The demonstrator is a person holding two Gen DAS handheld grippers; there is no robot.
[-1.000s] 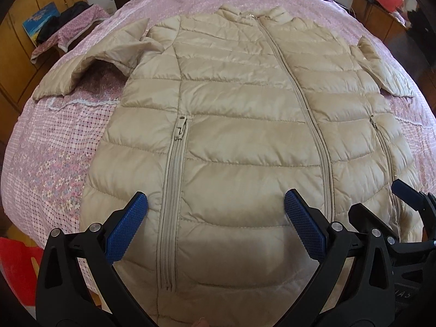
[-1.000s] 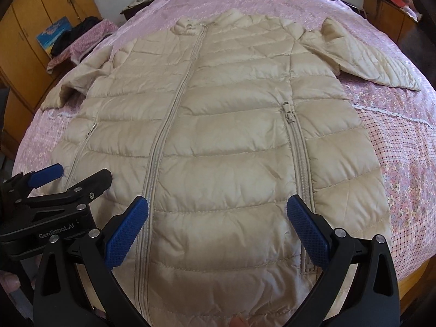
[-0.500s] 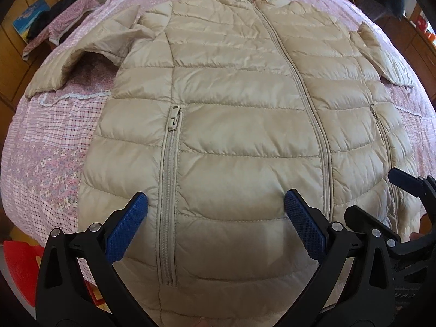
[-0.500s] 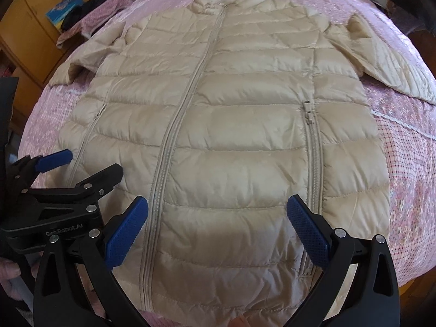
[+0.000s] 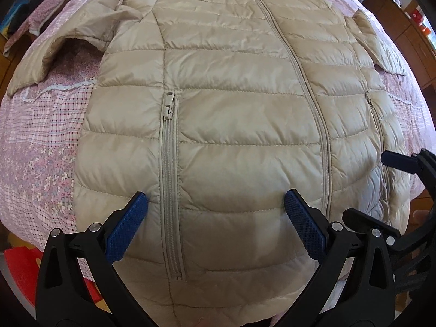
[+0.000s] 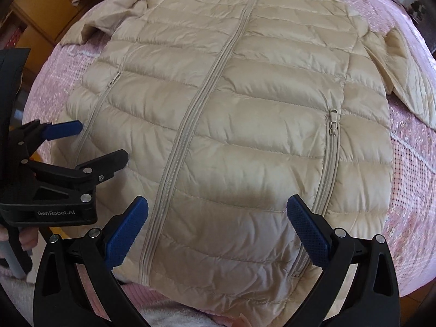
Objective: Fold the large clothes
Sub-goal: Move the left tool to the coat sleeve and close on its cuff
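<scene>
Legibly, "GenRobot.AI" on left tool (image 6: 100, 147)

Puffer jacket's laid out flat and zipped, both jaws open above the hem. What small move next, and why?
Probably lower both grippers to the hem and close on it. The beige puffer jacket lies flat on the pink bedspread, unfolded, sleeves out. The left gripper and right gripper hang open near the bottom edge, gripping nothing, so a hem grasp seems the likeliest start.

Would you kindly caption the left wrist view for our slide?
Open left gripper above the hem of a zipped beige puffer jacket spread on a pink bedspread.
</scene>
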